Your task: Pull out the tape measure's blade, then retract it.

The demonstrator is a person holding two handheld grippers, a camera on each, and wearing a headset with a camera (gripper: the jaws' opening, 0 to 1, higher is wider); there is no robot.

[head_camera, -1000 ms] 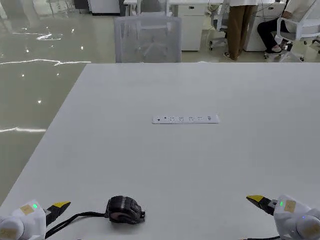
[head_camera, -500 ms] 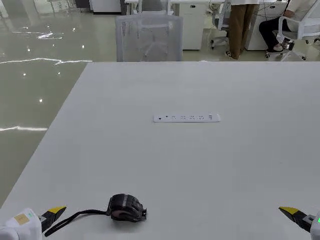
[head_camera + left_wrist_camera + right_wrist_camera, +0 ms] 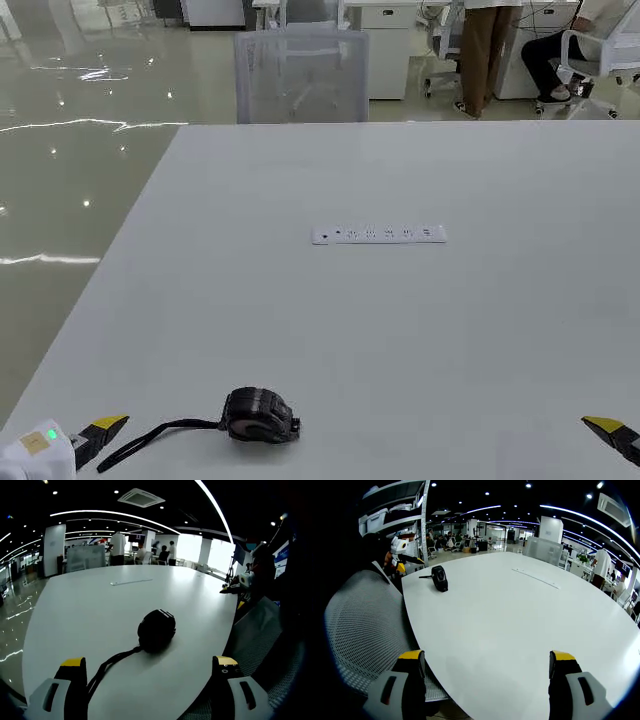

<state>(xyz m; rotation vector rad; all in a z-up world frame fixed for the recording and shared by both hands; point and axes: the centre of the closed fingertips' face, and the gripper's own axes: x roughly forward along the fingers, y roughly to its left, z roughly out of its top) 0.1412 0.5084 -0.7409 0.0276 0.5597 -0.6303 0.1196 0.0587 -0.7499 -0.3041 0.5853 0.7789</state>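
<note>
Tape [image 3: 260, 415]: lies near the table's [image 3: 400, 330] front edge, strap [image 3: 160, 438] trailing toward the left claw [image 3: 150, 662].
Left claw: released, jaws wide, near the tape.
Right claw [image 3: 487, 655]: released, well apart from it.

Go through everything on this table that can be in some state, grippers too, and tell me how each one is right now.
Tape measure: lying on the table, no blade pulled out.
Strap: loose on the table, trailing toward the left gripper.
Left gripper: open, empty.
Right gripper: open, empty.
Power strip: flat on the table, nothing plugged in.
Chair: empty, at the far edge.
</note>
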